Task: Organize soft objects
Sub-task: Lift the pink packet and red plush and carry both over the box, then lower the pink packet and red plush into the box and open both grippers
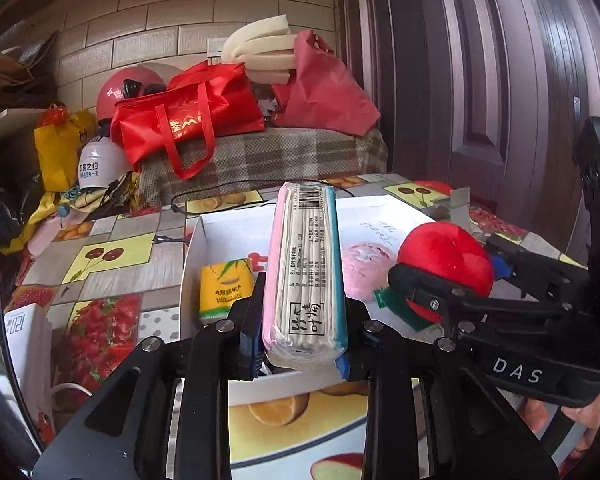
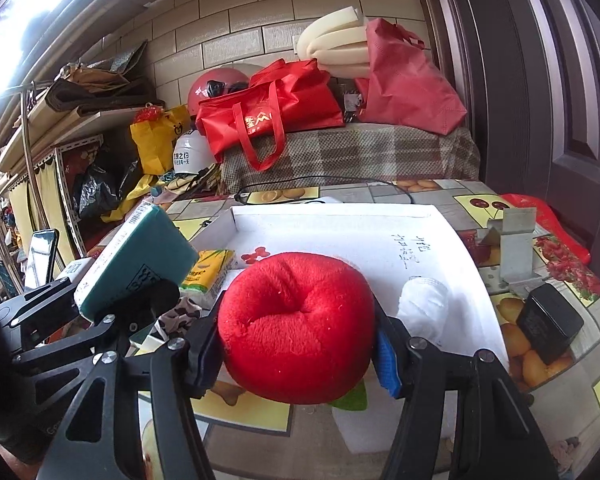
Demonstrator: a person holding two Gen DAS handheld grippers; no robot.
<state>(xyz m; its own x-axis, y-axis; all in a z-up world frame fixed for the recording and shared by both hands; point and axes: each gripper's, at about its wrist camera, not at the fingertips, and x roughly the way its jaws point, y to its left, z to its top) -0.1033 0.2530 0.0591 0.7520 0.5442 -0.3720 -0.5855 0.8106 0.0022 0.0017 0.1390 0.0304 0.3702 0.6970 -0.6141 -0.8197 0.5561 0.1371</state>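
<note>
Above the white box [image 1: 204, 240] on the table [image 1: 112, 256], the left tool [image 1: 300, 340] clamps a wrapped tissue pack [image 1: 306, 268] on edge, while the right tool [image 2: 300, 344], beside it over the box's near edge, squeezes a red plush apple [image 2: 296, 324]. Inside the box lie a yellow tissue packet [image 1: 224, 292], a pink plush [image 1: 364, 268] and a white soft bundle [image 2: 424, 304].

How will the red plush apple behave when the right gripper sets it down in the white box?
The red plush apple looks soft: it bulges between the right gripper fingers, so it should spring back. Being round, it may roll slightly in the white box. It is probably light.
</note>
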